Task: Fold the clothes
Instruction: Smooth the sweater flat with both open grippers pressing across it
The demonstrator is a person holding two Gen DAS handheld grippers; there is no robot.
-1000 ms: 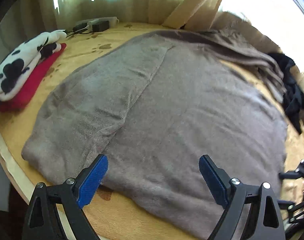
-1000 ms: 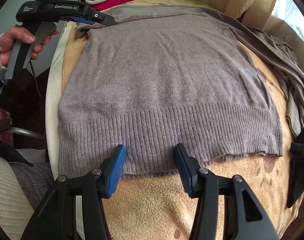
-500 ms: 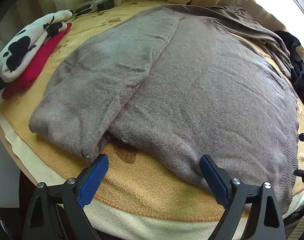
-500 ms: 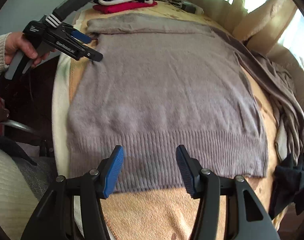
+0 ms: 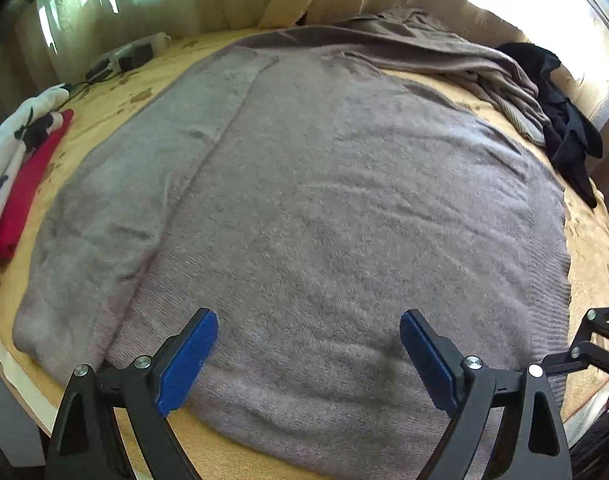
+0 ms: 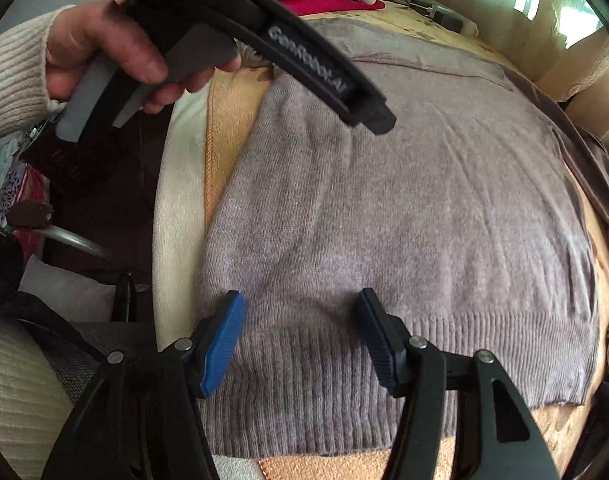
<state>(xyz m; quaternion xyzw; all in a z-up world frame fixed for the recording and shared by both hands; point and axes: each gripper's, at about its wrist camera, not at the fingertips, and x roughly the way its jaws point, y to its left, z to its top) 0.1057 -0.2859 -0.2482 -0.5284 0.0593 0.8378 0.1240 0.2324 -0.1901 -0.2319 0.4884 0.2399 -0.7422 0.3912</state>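
Note:
A grey knit sweater (image 5: 344, 208) lies flat on the yellow-covered table (image 5: 116, 112), one sleeve (image 5: 144, 168) folded along its left side. My left gripper (image 5: 308, 360) hovers open over the sweater's near edge, with nothing between its blue pads. In the right wrist view the same sweater (image 6: 424, 220) shows its ribbed hem (image 6: 324, 400) nearest me. My right gripper (image 6: 300, 344) stands open just above that hem, holding nothing. The left gripper's black body (image 6: 304, 64), held by a hand (image 6: 104, 48), reaches over the sweater's left edge.
Folded red and black-and-white clothes (image 5: 16, 168) sit at the table's left. A brown garment (image 5: 464, 64) and black clothing (image 5: 564, 128) lie heaped at the far right. A power strip (image 5: 120, 56) rests near the curtains. The table's cream edge (image 6: 180, 200) runs along the left.
My left gripper has moved forward from the table edge to over the sweater's body. My right gripper has come closer and lower to the ribbed hem. Both stay open.

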